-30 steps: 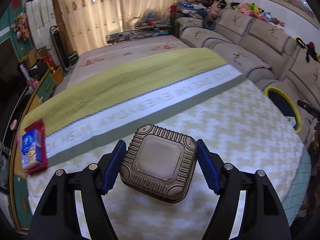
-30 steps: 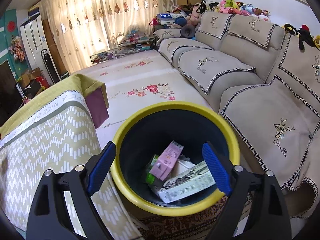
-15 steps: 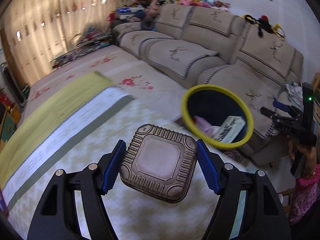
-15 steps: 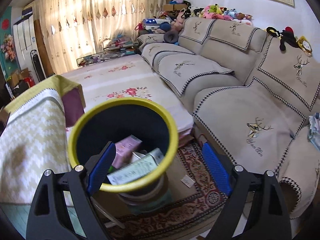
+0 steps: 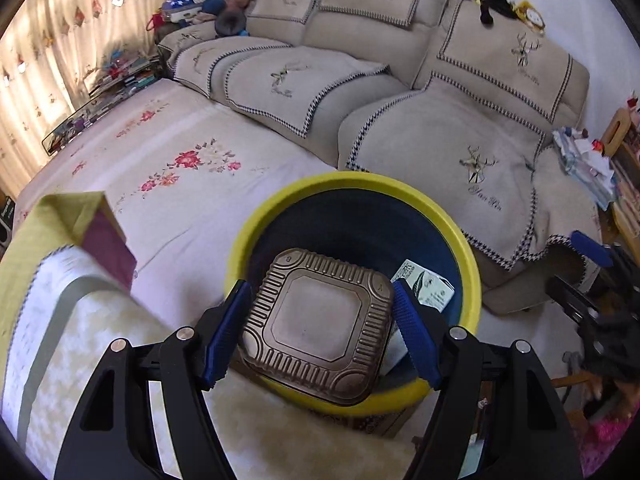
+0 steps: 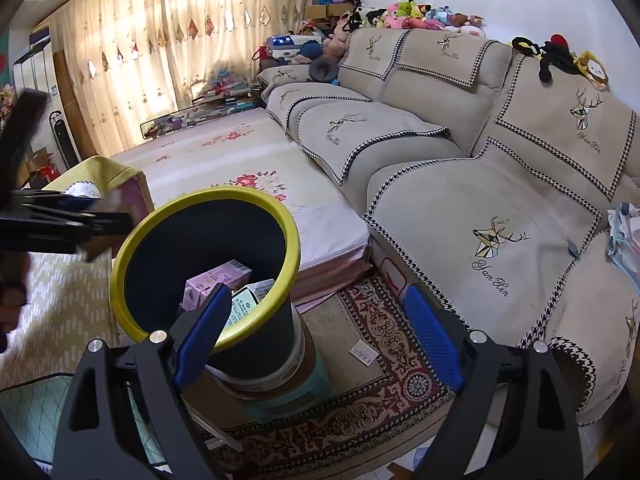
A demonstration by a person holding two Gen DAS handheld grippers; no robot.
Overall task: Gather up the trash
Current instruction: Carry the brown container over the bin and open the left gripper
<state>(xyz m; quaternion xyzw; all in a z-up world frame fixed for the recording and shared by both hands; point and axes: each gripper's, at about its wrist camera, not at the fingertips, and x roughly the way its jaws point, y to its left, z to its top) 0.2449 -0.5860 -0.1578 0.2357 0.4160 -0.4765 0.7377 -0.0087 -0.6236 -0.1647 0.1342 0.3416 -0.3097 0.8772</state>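
My left gripper (image 5: 320, 328) is shut on a square brown ribbed tin (image 5: 318, 326), its blue pads pressing both sides. The tin hangs over the near rim of a yellow-rimmed dark bin (image 5: 468, 252), which holds a white-green carton (image 5: 430, 290). In the right wrist view the same bin (image 6: 288, 236) sits at lower left with a pink box (image 6: 216, 280) and a white carton (image 6: 250, 300) inside. My right gripper (image 6: 316, 336) stands open and empty over the patterned rug (image 6: 384, 364), right of the bin. The left gripper's dark blurred shape (image 6: 60, 216) shows at the left edge.
A beige sofa (image 6: 500, 184) runs along the right. A floral mat (image 5: 180, 176) lies beyond the bin. A table with a patterned cloth (image 5: 100, 340) is at lower left. The bin rests on a teal stool (image 6: 288, 400). A small paper scrap (image 6: 363, 353) lies on the rug.
The left gripper swept right from the table with the tin and now hangs over the bin. The right gripper drifted right, so the bin slid from between its fingers to its left.
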